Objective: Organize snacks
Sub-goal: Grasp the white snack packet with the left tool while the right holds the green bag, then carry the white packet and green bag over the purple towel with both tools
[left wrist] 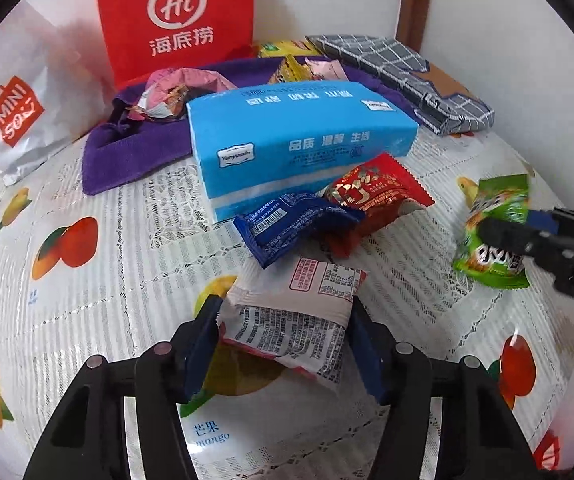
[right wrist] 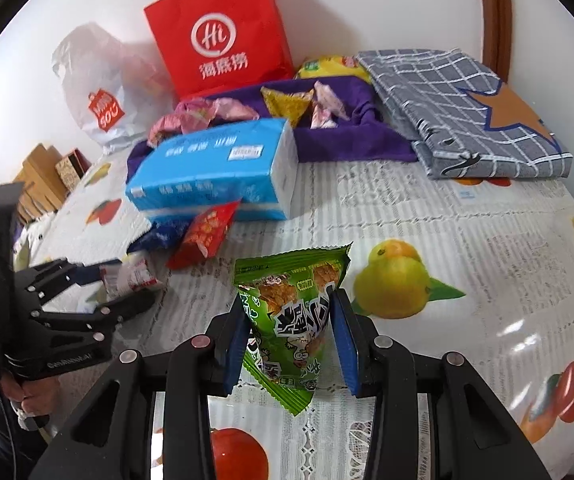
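Observation:
My left gripper [left wrist: 285, 308] is shut on a white snack packet [left wrist: 307, 280] with red trim, its blue pads pressing both sides, just above the fruit-print tablecloth [left wrist: 87, 300]. In the right wrist view that left gripper [right wrist: 127, 282] shows at the left edge with the same packet [right wrist: 131, 274]. My right gripper [right wrist: 289, 308] is shut on a green snack packet [right wrist: 287, 304], held upright over the table; the green packet [left wrist: 495, 200] also shows at right in the left wrist view. A dark blue packet [left wrist: 287, 224] and a red packet [left wrist: 375, 196] lie loose against a blue tissue pack [left wrist: 299, 136].
Behind the tissue pack a purple cloth [left wrist: 127, 152] holds pink [left wrist: 179, 88] and yellow [left wrist: 291, 68] packets. A red paper bag [left wrist: 175, 16] and a white shopping bag [left wrist: 23, 116] stand at the wall. A grey checked cloth [left wrist: 407, 76] lies folded at back right.

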A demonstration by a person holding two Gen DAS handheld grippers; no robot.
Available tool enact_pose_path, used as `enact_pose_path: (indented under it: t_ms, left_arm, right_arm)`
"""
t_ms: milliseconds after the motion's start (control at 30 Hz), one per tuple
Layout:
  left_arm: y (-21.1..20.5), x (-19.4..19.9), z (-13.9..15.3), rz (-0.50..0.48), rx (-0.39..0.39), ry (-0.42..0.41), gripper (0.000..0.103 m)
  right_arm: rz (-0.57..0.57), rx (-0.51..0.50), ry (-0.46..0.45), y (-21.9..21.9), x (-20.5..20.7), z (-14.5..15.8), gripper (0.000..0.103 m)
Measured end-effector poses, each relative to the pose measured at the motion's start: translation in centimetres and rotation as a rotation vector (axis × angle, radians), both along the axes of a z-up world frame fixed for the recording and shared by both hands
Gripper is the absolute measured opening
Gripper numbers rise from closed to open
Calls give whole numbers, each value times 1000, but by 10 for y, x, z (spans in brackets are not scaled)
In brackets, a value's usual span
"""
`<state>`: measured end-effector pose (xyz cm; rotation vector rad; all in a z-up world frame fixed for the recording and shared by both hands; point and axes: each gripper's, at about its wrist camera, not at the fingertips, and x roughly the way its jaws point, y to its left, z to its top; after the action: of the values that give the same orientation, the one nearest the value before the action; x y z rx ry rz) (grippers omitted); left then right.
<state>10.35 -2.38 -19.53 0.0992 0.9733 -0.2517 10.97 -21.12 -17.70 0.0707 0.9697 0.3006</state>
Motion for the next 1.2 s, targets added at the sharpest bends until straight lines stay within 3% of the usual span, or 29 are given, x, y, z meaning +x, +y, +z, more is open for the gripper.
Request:
enact_pose_path:
  t_ms: [167, 467, 733, 900, 1200]
  left_arm:
    - [1, -3, -1, 25, -10, -21, 59]
    - [3, -3, -1, 28, -21, -19, 61]
    - [3, -3, -1, 20, -34, -13, 64]
    - [0, -2, -2, 8, -29, -10, 69]
    - [0, -2, -1, 5, -38, -10, 67]
  right_arm:
    - [22, -27, -44, 6, -1, -5, 39]
    - [-19, 21, -89, 3, 2, -14, 40]
    - [-36, 99, -52, -6, 6, -20, 41]
    - [-39, 78, -58, -2, 6, -19, 42]
    - [-36, 96, -50, -5, 6, -21, 44]
